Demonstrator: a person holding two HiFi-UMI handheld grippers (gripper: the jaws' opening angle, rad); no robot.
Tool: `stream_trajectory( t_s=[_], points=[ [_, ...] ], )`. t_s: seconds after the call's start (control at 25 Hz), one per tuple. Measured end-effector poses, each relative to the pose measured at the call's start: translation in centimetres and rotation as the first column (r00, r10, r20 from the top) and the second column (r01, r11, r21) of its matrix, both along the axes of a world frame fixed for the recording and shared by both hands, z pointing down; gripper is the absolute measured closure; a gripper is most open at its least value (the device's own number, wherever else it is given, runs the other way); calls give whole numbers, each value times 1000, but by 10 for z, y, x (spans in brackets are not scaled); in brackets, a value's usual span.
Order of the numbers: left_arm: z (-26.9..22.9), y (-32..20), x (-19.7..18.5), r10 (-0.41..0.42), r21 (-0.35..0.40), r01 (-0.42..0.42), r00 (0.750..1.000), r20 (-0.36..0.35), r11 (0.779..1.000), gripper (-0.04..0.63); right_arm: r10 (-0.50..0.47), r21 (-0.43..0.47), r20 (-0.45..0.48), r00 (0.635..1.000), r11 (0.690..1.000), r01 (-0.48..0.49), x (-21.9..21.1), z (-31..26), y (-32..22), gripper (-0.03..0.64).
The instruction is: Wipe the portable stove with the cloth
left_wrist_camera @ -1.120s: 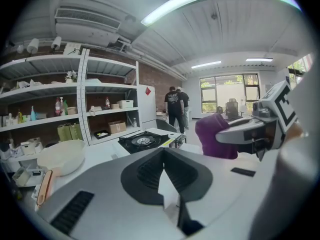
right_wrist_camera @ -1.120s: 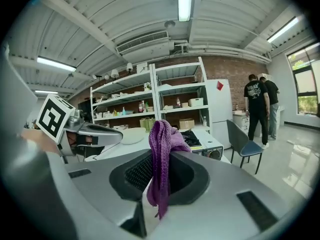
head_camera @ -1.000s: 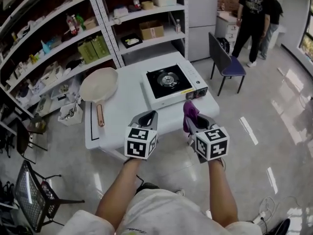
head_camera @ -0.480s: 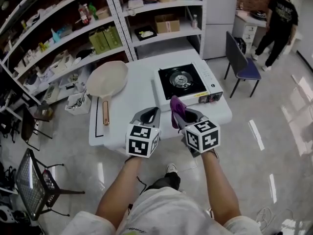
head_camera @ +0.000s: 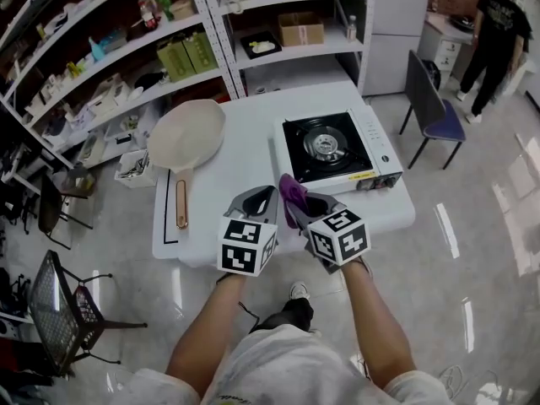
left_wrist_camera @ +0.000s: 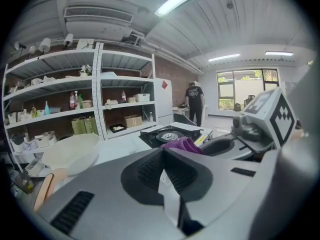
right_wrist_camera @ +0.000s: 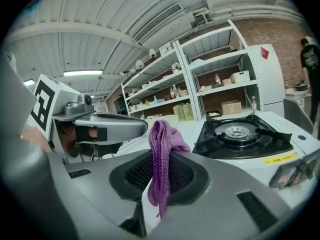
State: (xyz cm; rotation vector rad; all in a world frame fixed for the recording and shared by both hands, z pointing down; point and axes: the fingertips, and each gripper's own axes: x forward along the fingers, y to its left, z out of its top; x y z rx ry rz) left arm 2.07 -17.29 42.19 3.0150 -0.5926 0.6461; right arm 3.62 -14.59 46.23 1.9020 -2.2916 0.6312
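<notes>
A white portable stove (head_camera: 337, 152) with a black top and round burner (right_wrist_camera: 241, 131) stands on the right half of the white table (head_camera: 228, 184). My right gripper (head_camera: 297, 202) is shut on a purple knitted cloth (right_wrist_camera: 161, 154), held just in front of the stove's near left corner; the cloth (head_camera: 293, 193) sticks up between the jaws. Beside it on the left, my left gripper (head_camera: 257, 199) is shut with nothing in it, over the table's front edge. From the left gripper view the stove (left_wrist_camera: 172, 134) and the cloth (left_wrist_camera: 182, 145) show ahead on the right.
A cream frying pan (head_camera: 186, 137) with a copper handle lies on the table's left half. White shelving (head_camera: 160, 49) full of boxes and bottles stands behind. A blue chair (head_camera: 432, 108) and a person in black (head_camera: 496, 32) are at the right; a wire chair (head_camera: 59, 323) is at lower left.
My view has swung so the table and stove now sit more to the right and nearer. Relative to the stove, the right gripper with the cloth has drifted left, towards the left gripper.
</notes>
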Motion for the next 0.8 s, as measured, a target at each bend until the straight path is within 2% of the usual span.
stream_trajectory(
  t_s=[0.4,0.8],
  points=[
    [12,-25,22,0,-11,0,1000,8,1000,591,36,-54,31,999,998,-35,29,32,-7,557],
    [16,-21,57,56,-22,-56,998,9,998,591,109,-81,90,990,992,-102,61,40,2,557]
  ],
)
